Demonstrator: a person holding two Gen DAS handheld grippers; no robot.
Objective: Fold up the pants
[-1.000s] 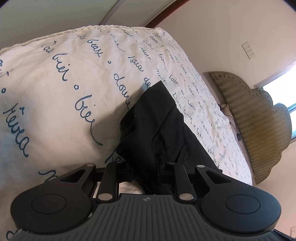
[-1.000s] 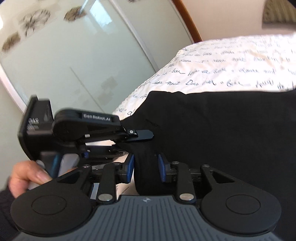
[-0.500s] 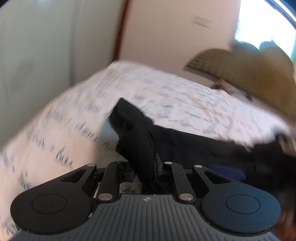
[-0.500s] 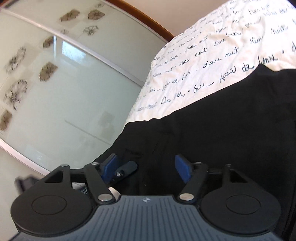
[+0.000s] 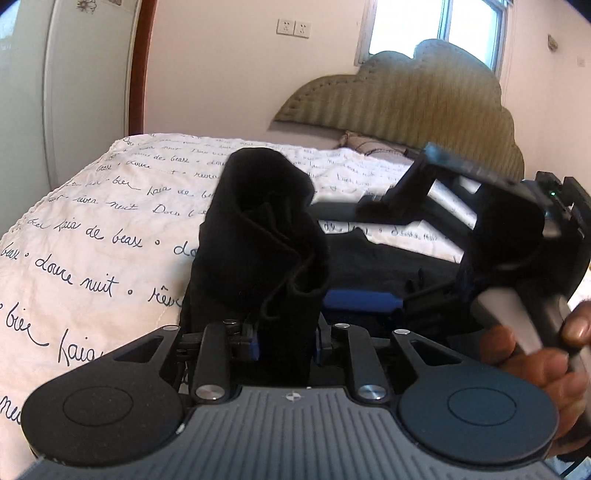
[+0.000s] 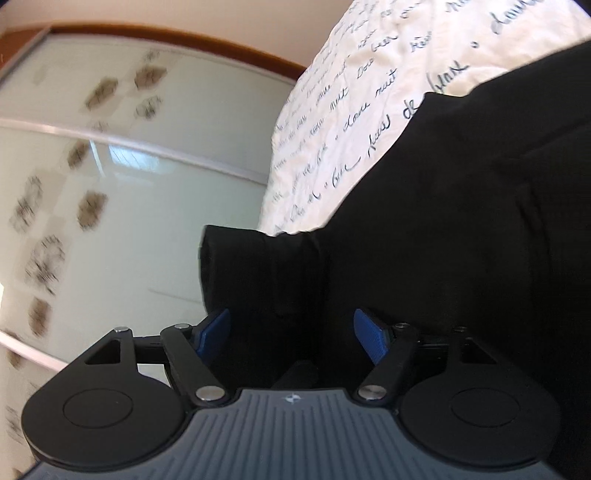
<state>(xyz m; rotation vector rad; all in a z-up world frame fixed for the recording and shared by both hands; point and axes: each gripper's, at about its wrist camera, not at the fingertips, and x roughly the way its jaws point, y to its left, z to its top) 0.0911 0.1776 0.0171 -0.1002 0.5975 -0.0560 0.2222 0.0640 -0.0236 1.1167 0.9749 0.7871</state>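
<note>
The black pants (image 5: 258, 236) lie on a white bedspread (image 5: 92, 240) printed with blue handwriting. My left gripper (image 5: 286, 343) has a bunched, upright fold of the pants between its pads; its jaws are opening but the cloth still fills the gap. In the right wrist view the pants (image 6: 461, 221) spread across the bedspread (image 6: 351, 92). My right gripper (image 6: 291, 332) is opening, its blue pads wide apart, with black cloth lying loose between them and neither pad pressing it. In the left wrist view the right gripper (image 5: 402, 236) shows at the right, held by a hand (image 5: 535, 354).
A padded olive headboard (image 5: 406, 103) and a pillow (image 5: 369, 144) stand at the far end of the bed, under a window (image 5: 461, 22). Frosted sliding wardrobe doors (image 6: 129, 184) with flower motifs run along the bed's side. Wall sockets (image 5: 293, 27) sit above.
My right gripper has opened wide and let go of the pants fold. Both grippers have rolled. The left one carried its bunch of cloth sideways, and the right gripper and hand now show in its view.
</note>
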